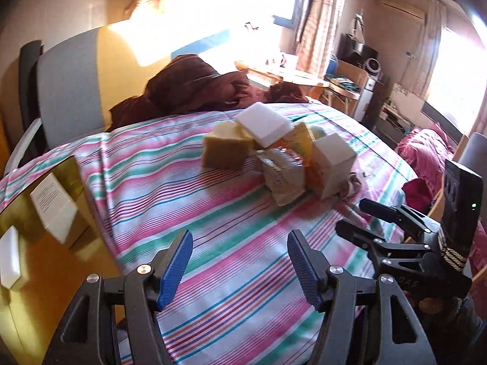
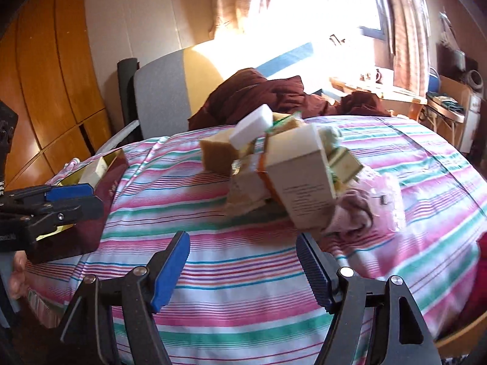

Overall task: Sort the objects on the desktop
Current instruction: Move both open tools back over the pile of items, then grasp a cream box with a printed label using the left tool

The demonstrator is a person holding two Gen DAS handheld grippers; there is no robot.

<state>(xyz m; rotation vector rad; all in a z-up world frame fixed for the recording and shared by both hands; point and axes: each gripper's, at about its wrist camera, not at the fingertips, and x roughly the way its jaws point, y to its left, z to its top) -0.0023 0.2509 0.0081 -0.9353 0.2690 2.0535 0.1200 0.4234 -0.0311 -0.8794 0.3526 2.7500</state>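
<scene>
- Left gripper (image 1: 240, 261): bottom centre of the left wrist view, jaws spread apart, nothing between them, above the striped sheet (image 1: 158, 182)
- Right gripper (image 2: 243, 264): bottom centre of the right wrist view, jaws likewise apart and empty
- Pile of boxes (image 1: 280, 158): centre of frame, on the sheet; white block (image 1: 263, 124) on top, tan sponge (image 1: 226, 149) at its left edge, white carton (image 1: 331, 164) at the right
- Gold tray (image 1: 45, 234): lower left of frame, holding a white box (image 1: 54, 210)
- Dark red blanket (image 1: 194, 85): bunched behind the pile
</scene>
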